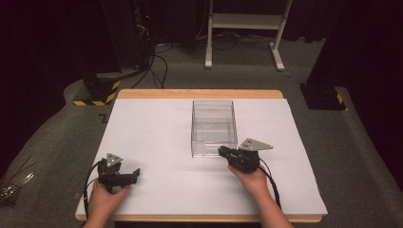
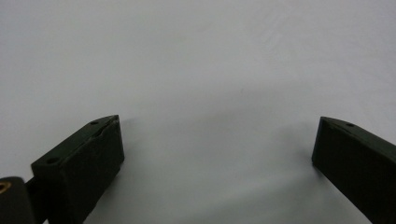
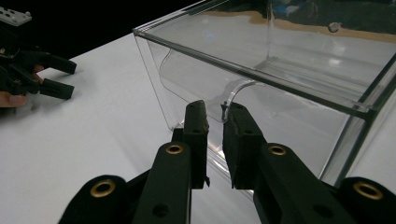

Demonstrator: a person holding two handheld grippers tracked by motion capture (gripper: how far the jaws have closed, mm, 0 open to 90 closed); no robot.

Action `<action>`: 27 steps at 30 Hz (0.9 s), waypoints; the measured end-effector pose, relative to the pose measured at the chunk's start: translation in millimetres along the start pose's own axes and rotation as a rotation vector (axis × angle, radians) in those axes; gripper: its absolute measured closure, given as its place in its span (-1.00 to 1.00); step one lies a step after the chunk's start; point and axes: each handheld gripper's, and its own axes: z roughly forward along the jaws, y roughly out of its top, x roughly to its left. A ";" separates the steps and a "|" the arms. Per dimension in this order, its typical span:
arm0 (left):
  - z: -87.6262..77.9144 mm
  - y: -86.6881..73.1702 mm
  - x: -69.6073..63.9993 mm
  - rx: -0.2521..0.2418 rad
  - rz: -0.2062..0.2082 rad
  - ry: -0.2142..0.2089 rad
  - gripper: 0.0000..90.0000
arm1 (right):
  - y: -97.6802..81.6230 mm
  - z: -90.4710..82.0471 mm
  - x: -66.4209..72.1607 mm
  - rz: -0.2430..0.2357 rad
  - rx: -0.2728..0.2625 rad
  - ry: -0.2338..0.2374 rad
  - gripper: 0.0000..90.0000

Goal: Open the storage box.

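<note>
A clear plastic box (image 1: pixel 214 141) stands empty in the middle of the white table top (image 1: pixel 157 137). My right gripper (image 1: pixel 221 151) lies against the lower right of its front wall. In the right gripper view its jaws (image 3: pixel 215 114) are shut to a narrow slit, with nothing seen between them. Their tips touch or nearly touch the box (image 3: pixel 280 79) under the curved cut-out in its front wall. My left gripper (image 1: pixel 136 173) rests on the table at the front left, away from the box. Its jaws (image 2: pixel 217 140) are wide open over bare white surface. It is also seen open at the far left of the right gripper view (image 3: pixel 70 78).
The table's wooden edge (image 1: pixel 199 94) runs along the back, with grey carpet around it. A white frame (image 1: pixel 244 28) and dark stands with yellow-black bases (image 1: pixel 97 92) stand on the floor behind. White surface spreads left of the box.
</note>
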 end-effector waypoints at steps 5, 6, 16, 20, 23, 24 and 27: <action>0.0 0.0 0.0 0.000 0.000 0.000 -0.95 | -2.0 -3.0 1.9 -0.007 -0.004 0.003 0.80; 0.0 0.0 0.1 0.000 0.001 0.000 -0.95 | -2.5 -3.7 2.2 -0.005 -0.002 0.005 0.80; 0.0 0.0 0.1 0.000 0.001 0.000 -0.95 | -2.5 0.6 0.4 0.009 -0.006 0.023 0.60; 0.0 0.0 0.0 0.000 0.000 0.000 -0.95 | -1.9 2.7 0.0 0.001 -0.012 0.049 0.68; 0.0 0.0 0.0 0.000 0.000 0.000 -0.95 | -2.2 0.5 -3.6 0.003 -0.009 0.076 0.74; 0.0 0.0 0.0 0.000 0.000 0.000 -0.95 | -2.2 0.5 -3.6 0.003 -0.009 0.076 0.74; 0.0 0.0 0.0 0.000 0.000 0.000 -0.95 | -2.6 -0.8 -2.9 -0.005 -0.006 0.078 0.75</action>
